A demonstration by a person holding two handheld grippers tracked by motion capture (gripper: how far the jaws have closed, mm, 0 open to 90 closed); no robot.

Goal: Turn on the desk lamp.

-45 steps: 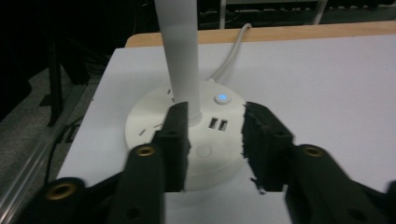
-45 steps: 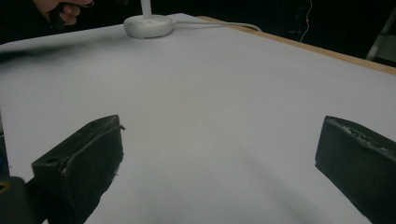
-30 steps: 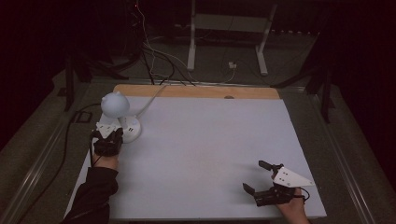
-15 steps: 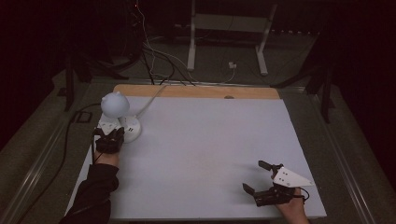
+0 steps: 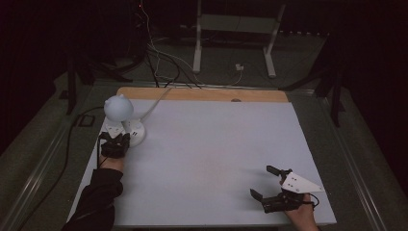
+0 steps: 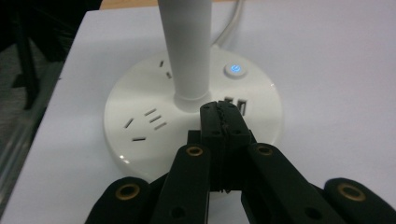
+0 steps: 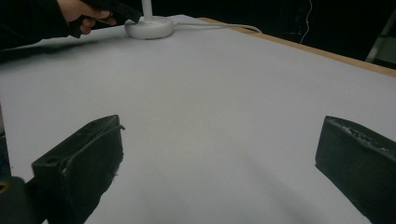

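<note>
Little has changed since a second ago: the left claw (image 6: 223, 112) is still at the lamp base (image 6: 140, 121), and the right claw (image 5: 272, 182) has kept its place near the front right corner of the tabletop (image 5: 216, 144). The left claw is clenched tight with nothing between its ribbed black pads, its tip over the base just in front of the lamp stem (image 6: 187, 46). The right claw is spread wide and empty, low over the bare sheet.

The lamp stands at the far left of the tabletop — a smooth, glossy white disc of a base with socket slots moulded into its top and a small round button (image 6: 234, 69) glowing blue. A plain white stem rises from the middle to a rounded, pale head (image 5: 118, 107). A white cable (image 5: 154, 102) runs off the back edge.

The tabletop is covered in a matt white sheet; a strip of bare wood (image 5: 202, 94) shows along its far edge. Beyond it the room is dark, with loose cables and a white metal stand (image 5: 233, 29) on the floor.
</note>
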